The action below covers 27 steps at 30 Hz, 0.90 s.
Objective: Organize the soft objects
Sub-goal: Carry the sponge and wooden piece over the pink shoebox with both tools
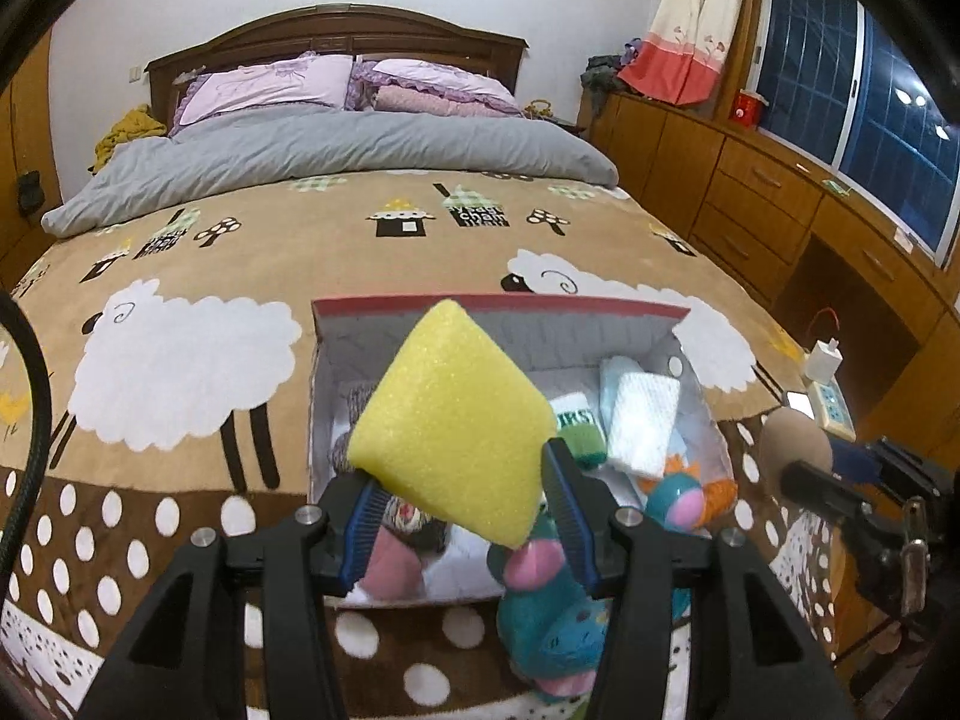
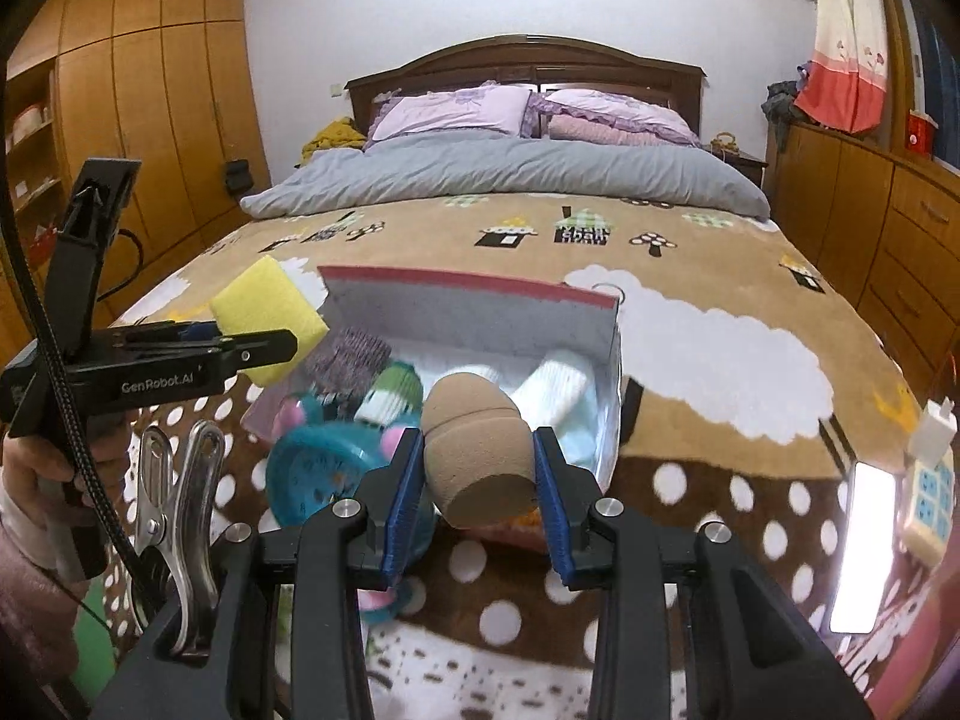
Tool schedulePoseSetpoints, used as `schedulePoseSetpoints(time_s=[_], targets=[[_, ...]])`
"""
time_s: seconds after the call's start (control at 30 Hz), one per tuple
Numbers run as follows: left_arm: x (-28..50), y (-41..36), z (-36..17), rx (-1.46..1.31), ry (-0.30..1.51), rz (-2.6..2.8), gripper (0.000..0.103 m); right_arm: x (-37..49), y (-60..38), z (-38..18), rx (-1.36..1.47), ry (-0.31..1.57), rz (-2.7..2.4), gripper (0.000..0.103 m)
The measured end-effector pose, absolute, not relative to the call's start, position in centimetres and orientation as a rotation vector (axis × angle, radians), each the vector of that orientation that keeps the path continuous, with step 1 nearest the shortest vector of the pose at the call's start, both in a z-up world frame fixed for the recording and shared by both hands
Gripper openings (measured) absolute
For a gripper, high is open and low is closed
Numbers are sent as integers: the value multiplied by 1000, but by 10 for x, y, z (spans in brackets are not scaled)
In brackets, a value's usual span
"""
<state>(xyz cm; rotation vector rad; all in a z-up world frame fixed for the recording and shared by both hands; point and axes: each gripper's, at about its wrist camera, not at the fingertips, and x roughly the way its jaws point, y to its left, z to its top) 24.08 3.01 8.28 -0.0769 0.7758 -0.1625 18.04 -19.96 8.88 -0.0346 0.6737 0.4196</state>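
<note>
The yellow sponge is up in the air above the near left part of the open box, pinched at its lower end between the blue pads of the left gripper; it sticks out tilted, most of its bulk ahead of the fingers, which looks like a carry pose that leaves it free to fall straight in once let go. The tan egg-shaped sponge is clamped across its middle by the right gripper, flat cut end toward the camera, hovering over the near edge of the same box. Both grippers are partly closed, each squeezing its own sponge, neither spread wide nor pressed fully together. The box sits on the bed with its red-edged lid standing up at the back, so the opening is approached from the front and above. It already holds a rolled white cloth, a green and white sock and a knitted grey-purple piece, so I judge it to be the collecting place and both sponges to be headed for it. A teal plush toy with pink patches lies at the near rim, partly in the box and partly out on the spotted blanket, not yet tucked away.
</note>
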Motion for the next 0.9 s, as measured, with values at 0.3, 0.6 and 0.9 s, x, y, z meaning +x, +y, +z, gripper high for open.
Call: schedulePoseSetpoints(time_s=[0.3, 0.6, 0.9], targets=[[269, 29, 78, -95, 779, -151, 53, 217, -196, 87, -43, 678, 398, 37], [298, 27, 54, -116, 825, -135, 53, 254, -196, 71, -30, 730, 377, 37], [312, 25, 31, -114, 868, -130, 53, 283, -189, 43, -13, 793, 376, 37]])
